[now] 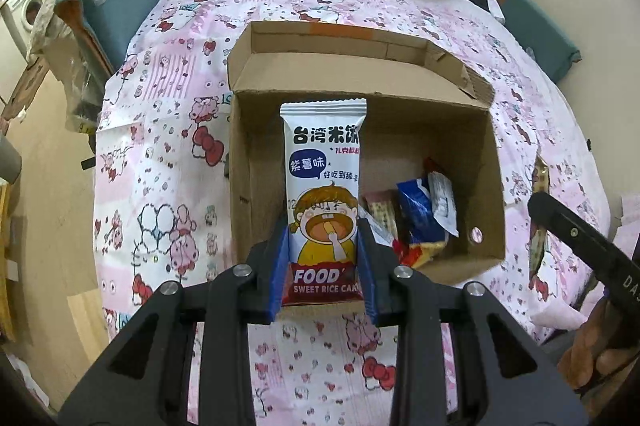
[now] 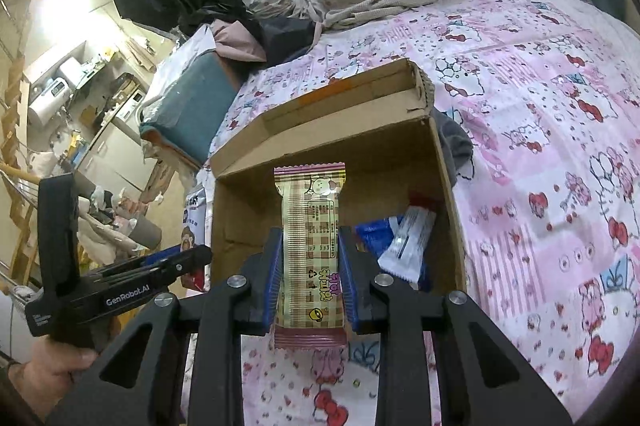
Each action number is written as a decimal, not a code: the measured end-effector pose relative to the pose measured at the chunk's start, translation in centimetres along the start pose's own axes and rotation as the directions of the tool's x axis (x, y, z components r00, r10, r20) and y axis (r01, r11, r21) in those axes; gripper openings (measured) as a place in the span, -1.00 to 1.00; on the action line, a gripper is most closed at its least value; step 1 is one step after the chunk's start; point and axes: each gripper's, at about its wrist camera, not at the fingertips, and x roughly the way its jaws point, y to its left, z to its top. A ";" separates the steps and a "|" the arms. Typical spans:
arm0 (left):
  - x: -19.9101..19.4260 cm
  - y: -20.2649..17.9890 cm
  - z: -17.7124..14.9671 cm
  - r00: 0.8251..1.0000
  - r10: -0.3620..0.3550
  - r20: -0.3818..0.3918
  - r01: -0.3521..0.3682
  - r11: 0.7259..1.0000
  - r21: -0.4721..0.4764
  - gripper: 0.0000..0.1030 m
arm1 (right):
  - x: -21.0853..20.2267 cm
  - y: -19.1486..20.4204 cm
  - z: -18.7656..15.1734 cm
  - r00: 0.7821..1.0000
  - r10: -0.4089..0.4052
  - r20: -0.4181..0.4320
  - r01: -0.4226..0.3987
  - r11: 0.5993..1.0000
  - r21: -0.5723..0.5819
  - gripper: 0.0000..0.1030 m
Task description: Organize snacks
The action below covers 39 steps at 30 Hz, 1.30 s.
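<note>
I'm mid-carry: left gripper [image 1: 323, 266] clamps the rice cake packet [image 1: 323, 185], right gripper [image 2: 309, 278] clamps the plaid wafer packet [image 2: 310, 246], both short of the cardboard box [image 1: 494, 161] at 12 o'clock, so next comes easing over it and releasing.

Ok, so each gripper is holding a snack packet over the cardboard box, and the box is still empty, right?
Not empty. The left wrist view shows packets already in the cardboard box, including a blue wrapper. The left gripper holds the rice cake packet; the right gripper holds a checked packet.
</note>
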 end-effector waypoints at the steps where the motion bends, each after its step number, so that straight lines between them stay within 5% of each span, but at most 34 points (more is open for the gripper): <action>1: 0.5 0.1 0.3 1.000 0.003 -0.001 -0.003 1.000 -0.005 -0.47 | 0.4 -0.1 0.1 1.000 -0.003 -0.001 0.003 1.000 -0.002 -0.46; 18: 6.1 -0.5 1.1 0.999 0.020 0.033 -0.022 0.999 0.050 -0.46 | 7.5 -2.9 -1.6 0.988 -0.048 -0.148 0.051 0.999 0.013 -0.46; 27: 6.3 -0.5 0.8 0.999 0.012 0.032 -0.013 0.999 0.040 -0.43 | 7.4 -2.4 -1.5 0.990 -0.022 -0.141 0.024 1.000 0.012 -0.40; 30: 5.6 -0.4 0.7 0.999 0.000 0.041 -0.001 0.999 0.032 -0.04 | 7.0 -2.8 -1.2 0.991 -0.003 -0.136 0.010 0.999 0.049 -0.25; 31: 5.2 -0.4 0.6 0.999 -0.001 0.047 0.000 1.000 0.023 0.33 | 6.8 -2.9 -1.1 0.991 0.002 -0.132 0.007 0.998 0.064 0.04; 33: 4.4 -0.3 0.4 0.997 -0.004 0.071 0.003 1.000 0.005 0.76 | 5.9 -3.0 -0.8 0.995 0.030 -0.092 -0.023 0.996 0.081 0.51; 39: 1.5 -0.3 0.3 0.989 0.033 0.145 -0.038 0.999 0.030 0.77 | 2.7 -2.8 -0.6 0.999 0.049 0.005 -0.049 0.995 0.083 0.70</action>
